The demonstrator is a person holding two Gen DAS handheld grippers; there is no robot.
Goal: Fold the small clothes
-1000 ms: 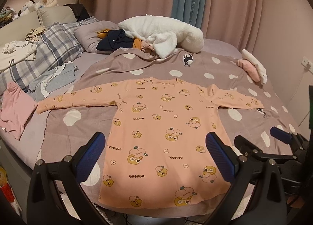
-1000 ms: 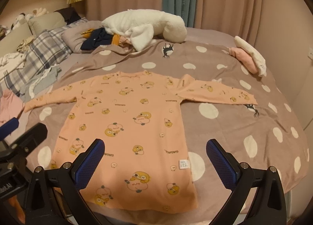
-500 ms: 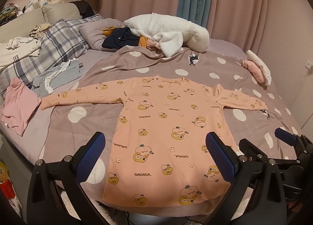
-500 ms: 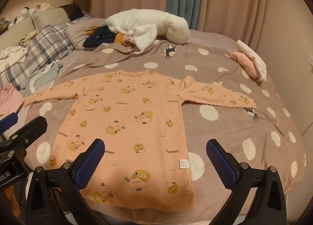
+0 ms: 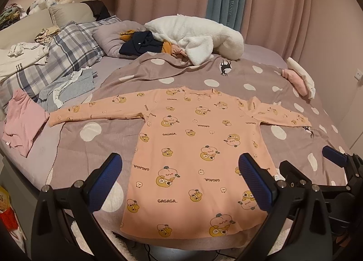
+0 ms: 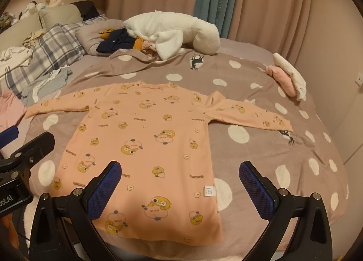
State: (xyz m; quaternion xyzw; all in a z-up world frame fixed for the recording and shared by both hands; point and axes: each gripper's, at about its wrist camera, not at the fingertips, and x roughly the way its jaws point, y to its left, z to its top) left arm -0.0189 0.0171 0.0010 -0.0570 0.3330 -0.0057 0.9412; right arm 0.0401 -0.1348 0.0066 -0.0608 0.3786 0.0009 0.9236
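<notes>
Both your grippers hover with jaws spread wide, gripping nothing: the left gripper (image 5: pixel 181 184) and the right gripper (image 6: pixel 181 184); the peach long-sleeved cotton top with cartoon prints (image 5: pixel 197 152) lies flat, sleeves outstretched, on the taupe white-dotted blanket (image 6: pixel 261 147), its hem just ahead of your jaws.

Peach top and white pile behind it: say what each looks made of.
Peach top: looks like soft matte knit, perhaps cotton; it lies flat with a printed pattern. White pile: seems fleece or plush, with a fluffy, bulky surface.
</notes>
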